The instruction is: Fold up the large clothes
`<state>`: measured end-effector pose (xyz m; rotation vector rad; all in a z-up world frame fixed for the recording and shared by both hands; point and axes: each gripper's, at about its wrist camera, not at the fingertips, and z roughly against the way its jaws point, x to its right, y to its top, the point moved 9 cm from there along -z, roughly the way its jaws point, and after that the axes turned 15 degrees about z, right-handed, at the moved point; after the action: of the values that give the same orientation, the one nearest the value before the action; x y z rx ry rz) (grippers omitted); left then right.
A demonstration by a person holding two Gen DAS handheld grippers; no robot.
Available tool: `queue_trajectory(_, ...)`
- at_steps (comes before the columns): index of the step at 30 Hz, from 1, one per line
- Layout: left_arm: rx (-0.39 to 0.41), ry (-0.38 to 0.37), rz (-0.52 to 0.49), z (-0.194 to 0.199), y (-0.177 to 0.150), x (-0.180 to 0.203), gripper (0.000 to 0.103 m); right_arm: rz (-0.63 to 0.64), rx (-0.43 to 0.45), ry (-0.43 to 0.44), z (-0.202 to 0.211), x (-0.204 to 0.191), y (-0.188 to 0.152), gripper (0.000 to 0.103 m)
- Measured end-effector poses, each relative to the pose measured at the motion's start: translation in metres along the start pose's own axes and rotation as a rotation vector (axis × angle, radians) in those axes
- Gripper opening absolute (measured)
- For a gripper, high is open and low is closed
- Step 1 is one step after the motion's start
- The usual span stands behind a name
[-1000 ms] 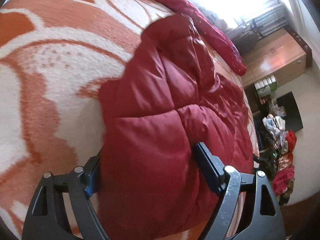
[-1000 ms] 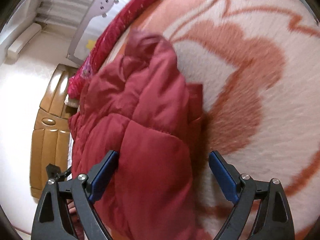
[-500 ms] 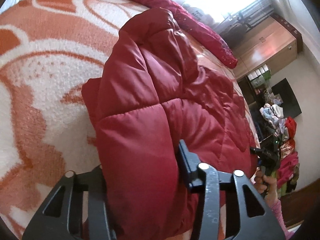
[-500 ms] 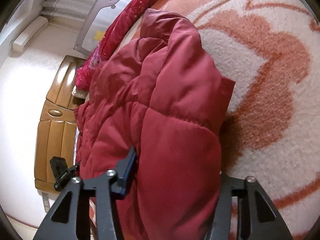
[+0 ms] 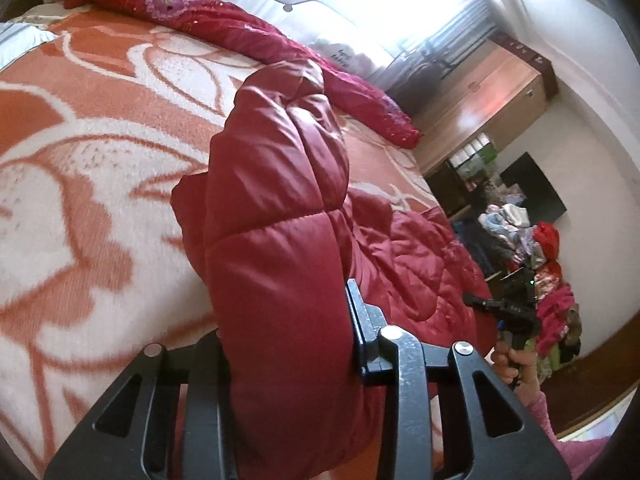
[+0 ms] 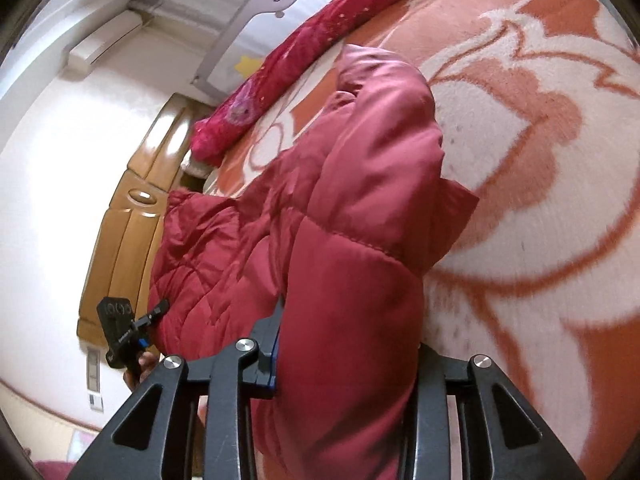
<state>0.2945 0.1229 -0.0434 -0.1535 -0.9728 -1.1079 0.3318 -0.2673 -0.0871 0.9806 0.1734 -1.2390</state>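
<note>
A dark red puffy quilted jacket (image 5: 280, 184) lies on a bed covered by an orange and white flower-patterned blanket (image 5: 80, 152). My left gripper (image 5: 288, 340) is shut on a thick fold of the jacket's near edge, lifted off the blanket. The jacket (image 6: 352, 208) shows in the right wrist view too, and my right gripper (image 6: 348, 344) is shut on another thick fold of it. The far part of the jacket rests bunched on the blanket (image 6: 540, 184). Each view shows the other gripper at the jacket's far side.
A red sequinned bolster (image 5: 248, 36) lies along the bed's far edge by a white bed rail. A wooden cabinet (image 5: 480, 116) and a pile of clothes (image 5: 536, 256) stand beyond the bed. A wooden wardrobe (image 6: 132, 232) is at the left.
Both grippers have closed from open onto the jacket's folds. They have lifted the near edge up, so more of the room shows behind it.
</note>
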Motion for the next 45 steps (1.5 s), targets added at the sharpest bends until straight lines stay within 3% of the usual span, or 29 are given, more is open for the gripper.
queue_trajectory(12,-0.013,0.002,0.051,0.061,-0.096,-0.021,0.03,-0.013,-0.019,0.024,0.034,-0.03,-0.087,0.034)
queue_trajectory(24,-0.033,0.076,0.106,0.048,-0.121,-0.069,0.032,-0.03,-0.04,-0.057,0.018,-0.006,-0.11,0.042)
queue_trajectory(36,0.018,0.221,0.05,0.04,-0.133,-0.083,0.06,-0.067,-0.023,-0.126,0.012,0.007,-0.128,0.072)
queue_trajectory(38,0.038,0.273,0.035,0.044,-0.133,-0.082,0.071,-0.057,-0.026,-0.16,0.015,0.008,-0.127,0.077)
queue_trajectory(45,0.119,0.372,0.004,0.06,-0.134,-0.076,0.073,-0.034,0.014,-0.263,0.033,0.005,-0.12,0.08)
